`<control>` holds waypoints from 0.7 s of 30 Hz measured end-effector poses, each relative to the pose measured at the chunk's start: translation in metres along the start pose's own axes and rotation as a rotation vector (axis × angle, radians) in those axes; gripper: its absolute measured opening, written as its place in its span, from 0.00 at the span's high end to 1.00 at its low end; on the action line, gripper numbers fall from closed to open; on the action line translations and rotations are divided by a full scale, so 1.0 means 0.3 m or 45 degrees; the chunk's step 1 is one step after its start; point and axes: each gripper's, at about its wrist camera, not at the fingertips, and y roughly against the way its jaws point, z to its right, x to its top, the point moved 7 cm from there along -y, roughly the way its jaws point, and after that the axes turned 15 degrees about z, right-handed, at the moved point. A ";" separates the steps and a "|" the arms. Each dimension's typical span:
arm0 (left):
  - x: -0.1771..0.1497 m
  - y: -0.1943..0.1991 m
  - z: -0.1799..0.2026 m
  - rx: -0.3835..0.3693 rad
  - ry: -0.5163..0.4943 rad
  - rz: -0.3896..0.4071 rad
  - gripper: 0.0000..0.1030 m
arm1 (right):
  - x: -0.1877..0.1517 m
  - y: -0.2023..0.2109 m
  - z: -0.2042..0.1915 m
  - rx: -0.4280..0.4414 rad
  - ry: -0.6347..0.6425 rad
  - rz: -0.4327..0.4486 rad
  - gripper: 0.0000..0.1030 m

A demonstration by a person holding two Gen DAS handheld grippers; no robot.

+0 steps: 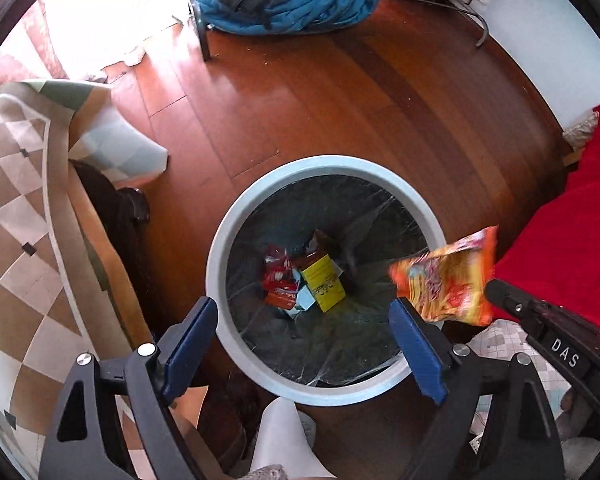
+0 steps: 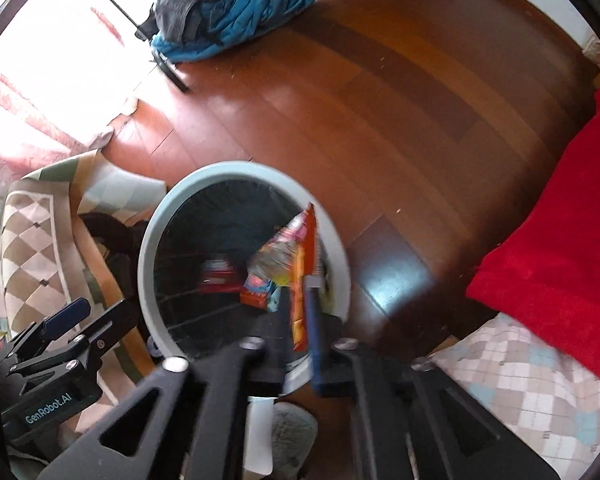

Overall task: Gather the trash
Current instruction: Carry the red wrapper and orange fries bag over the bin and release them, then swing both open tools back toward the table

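Snack bag (image 2: pixel 296 264) | your right gripper (image 2: pixel 300 320) is clamping it above the bin (image 1: pixel 220 248) | your left gripper (image 1: pixel 304 344) is gaping, empty

The left gripper (image 1: pixel 304 344) has black triangular-cutout arms, silver round screws at the pivots and blue flat finger pads (image 1: pixel 190 346). At four o'clock in its view, the right gripper (image 2: pixel 300 312) shows white "DAS" lettering on its black body. At eight o'clock in the right view, the left one reads "GenRobot.AI". A grey fuzzy slipper (image 2: pixel 294 438) shows at six o'clock.
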 end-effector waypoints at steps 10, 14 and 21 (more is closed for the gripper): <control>-0.021 0.089 -0.058 0.085 0.007 0.050 0.04 | -0.029 0.086 -0.038 -0.033 0.089 0.021 0.00; -0.041 0.155 -0.076 0.110 0.005 0.074 0.04 | -0.039 0.147 -0.052 -0.094 0.151 0.043 0.00; -0.047 0.320 -0.082 0.129 -0.015 0.159 0.03 | -0.057 0.313 -0.081 -0.112 0.201 0.102 0.00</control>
